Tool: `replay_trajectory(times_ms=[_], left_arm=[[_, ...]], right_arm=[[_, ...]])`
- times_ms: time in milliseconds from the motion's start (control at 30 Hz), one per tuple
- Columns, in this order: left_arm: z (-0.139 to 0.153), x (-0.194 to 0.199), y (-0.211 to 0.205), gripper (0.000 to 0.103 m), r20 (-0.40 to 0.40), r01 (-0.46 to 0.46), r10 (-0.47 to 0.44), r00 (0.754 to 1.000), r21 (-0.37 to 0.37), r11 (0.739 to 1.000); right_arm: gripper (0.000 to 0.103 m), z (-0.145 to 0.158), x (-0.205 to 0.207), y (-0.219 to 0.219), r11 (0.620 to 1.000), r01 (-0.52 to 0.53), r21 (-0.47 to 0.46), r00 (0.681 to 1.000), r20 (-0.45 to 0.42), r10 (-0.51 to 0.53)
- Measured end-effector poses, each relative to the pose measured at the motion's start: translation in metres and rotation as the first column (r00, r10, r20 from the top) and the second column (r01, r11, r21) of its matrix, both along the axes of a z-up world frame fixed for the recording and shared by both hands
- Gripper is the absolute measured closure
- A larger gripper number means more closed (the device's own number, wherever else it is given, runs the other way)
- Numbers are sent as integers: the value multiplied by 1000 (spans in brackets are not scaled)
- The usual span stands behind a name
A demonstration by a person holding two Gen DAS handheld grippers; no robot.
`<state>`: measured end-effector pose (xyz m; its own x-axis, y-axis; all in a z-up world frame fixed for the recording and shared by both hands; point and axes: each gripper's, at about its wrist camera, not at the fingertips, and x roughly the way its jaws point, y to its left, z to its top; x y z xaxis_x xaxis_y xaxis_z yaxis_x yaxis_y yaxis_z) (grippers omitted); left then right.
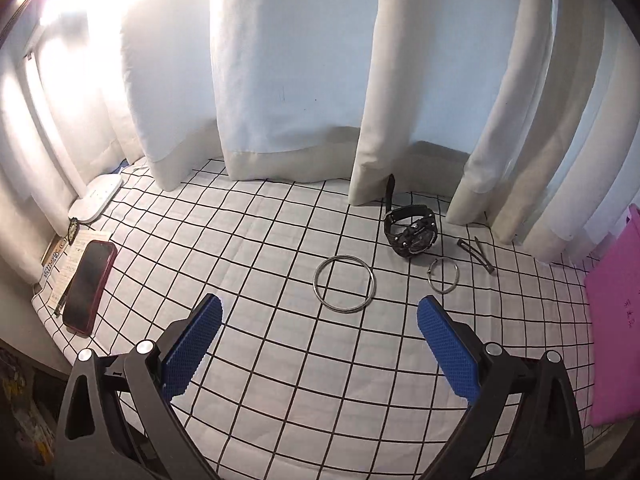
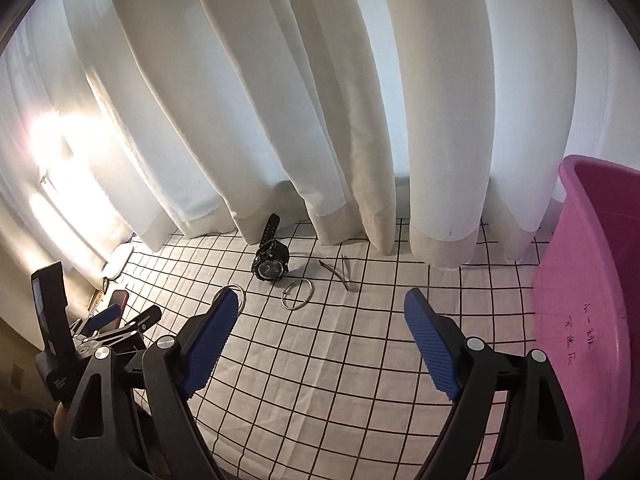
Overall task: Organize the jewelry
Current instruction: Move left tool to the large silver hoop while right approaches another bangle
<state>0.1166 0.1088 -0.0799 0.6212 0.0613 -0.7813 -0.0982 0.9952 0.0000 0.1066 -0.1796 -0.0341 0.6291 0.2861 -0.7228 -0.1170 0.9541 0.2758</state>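
While both grippers hang above the checked cloth, the parts read as follows.

Left gripper: tilted steeply downward toward the cloth; its blue pads stand wide apart with nothing between them, no contact with any item. In the right wrist view it shows at the far left, low beside the right gripper.

Right gripper: also angled downward; jaws spread wide and empty, the pads clear of the cloth and of every object.

Large bangle: a plain metal ring lying flat on the cloth, just ahead of the left gripper's open jaws; in the right wrist view it is partly hidden behind the right gripper's left pad.

Small bangle: an open-ended metal ring lying flat, to the right of the large bangle and near the watch, apart from both.

Watch: black, resting on its side close to the curtain hem, one strap end pointing up.

Hair clips: two thin dark pieces crossing in a V, just right of the small bangle.

Pink bin: at the right edge of the cloth, handwriting on its wall; well apart from the jewelry.

Checked cloth: white with a black grid, bearing all items.

Curtain: white folds hanging to the cloth's far edge.

Phone: red-cased, face up at the cloth's left edge, on papers.
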Motion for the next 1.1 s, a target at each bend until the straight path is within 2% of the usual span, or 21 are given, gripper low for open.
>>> replay_trajectory(times_ms=[233,400,633,800,900,1100], left_arm=[[-45,35,28,7,-52,41,-41,998,-9,999],[-70,49,24,7,-57,67,-67,996,-5,998],[-99,58,12,7,-65,61,-63,996,-35,998],[-110,62,7,7,-62,61,-62,996,-16,998],[-114,64,8,7,-69,46,-48,996,-30,999],[-118,67,9,7,-64,39,-41,997,-27,999]], right_arm=[[22,-61,30,52,999,38,-27,997,-63,-40],[22,-96,52,78,998,15,-67,995,-101,-22],[22,-135,79,96,994,-12,-105,994,-113,0],[22,-154,95,107,986,-31,-164,993,-115,12],[22,-163,100,112,981,-50,-188,992,-122,27],[22,-170,105,118,977,-71,-203,990,-130,45]])
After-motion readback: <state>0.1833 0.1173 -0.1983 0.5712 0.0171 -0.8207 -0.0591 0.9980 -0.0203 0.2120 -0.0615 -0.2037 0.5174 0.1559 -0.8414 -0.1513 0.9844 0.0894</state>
